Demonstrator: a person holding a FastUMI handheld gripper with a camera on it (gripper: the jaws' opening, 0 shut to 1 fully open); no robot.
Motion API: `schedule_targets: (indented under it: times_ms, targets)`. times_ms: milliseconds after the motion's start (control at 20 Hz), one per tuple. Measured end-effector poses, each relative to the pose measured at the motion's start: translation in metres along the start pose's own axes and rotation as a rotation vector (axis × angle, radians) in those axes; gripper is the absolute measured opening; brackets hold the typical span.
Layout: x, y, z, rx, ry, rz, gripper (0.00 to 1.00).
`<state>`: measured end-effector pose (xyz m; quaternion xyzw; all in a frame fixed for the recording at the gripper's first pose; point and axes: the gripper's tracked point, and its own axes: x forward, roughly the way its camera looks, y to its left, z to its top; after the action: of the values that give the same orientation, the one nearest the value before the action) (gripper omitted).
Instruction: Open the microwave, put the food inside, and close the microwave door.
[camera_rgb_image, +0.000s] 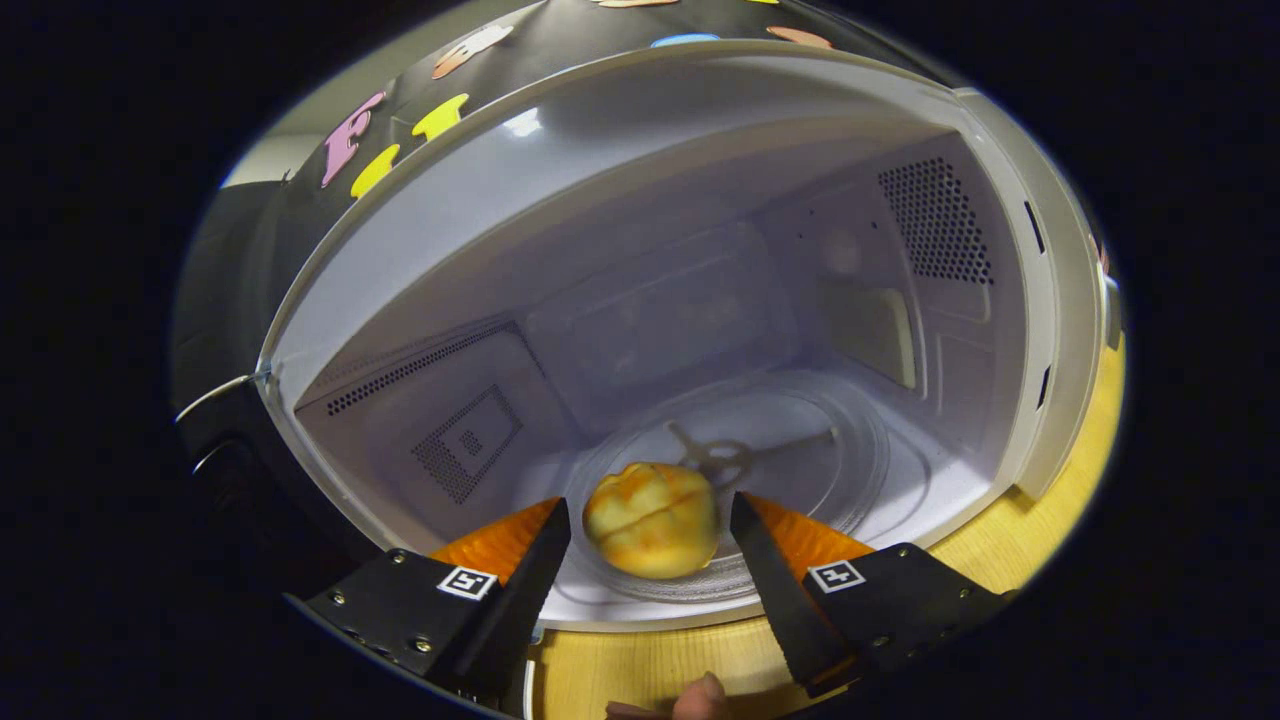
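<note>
- Left of the bun, your microwave (640, 300) shows a perforated vent panel (468, 443) on its inner side wall; the wall is smooth and pale.
- Your gripper (650, 520) is spread open, and the bun (652, 518) sits between the fingertips with a gap on each side, apparently untouched.
- The bun is golden, rounded and creased, resting on the near rim of the clear glass turntable (820, 450) inside the cavity.
- Right of the bun, a dotted vent (935, 222) marks the far wall.
- Below the bun, a wooden table (1060, 500) carries the microwave; a fingertip (700, 697) is cut off there.
</note>
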<state>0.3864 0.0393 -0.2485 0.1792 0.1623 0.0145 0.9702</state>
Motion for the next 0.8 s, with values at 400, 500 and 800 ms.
schedule_targets:
  times_ms: [400, 500, 800]
  targets:
    - [-0.082, 0.020, 0.033, -0.030, -0.066, 0.108, 0.97]
    - [-0.124, 0.035, 0.043, -0.109, -0.112, 0.164, 0.97]
    - [-0.260, 0.109, 0.051, -0.239, -0.188, 0.425, 0.97]
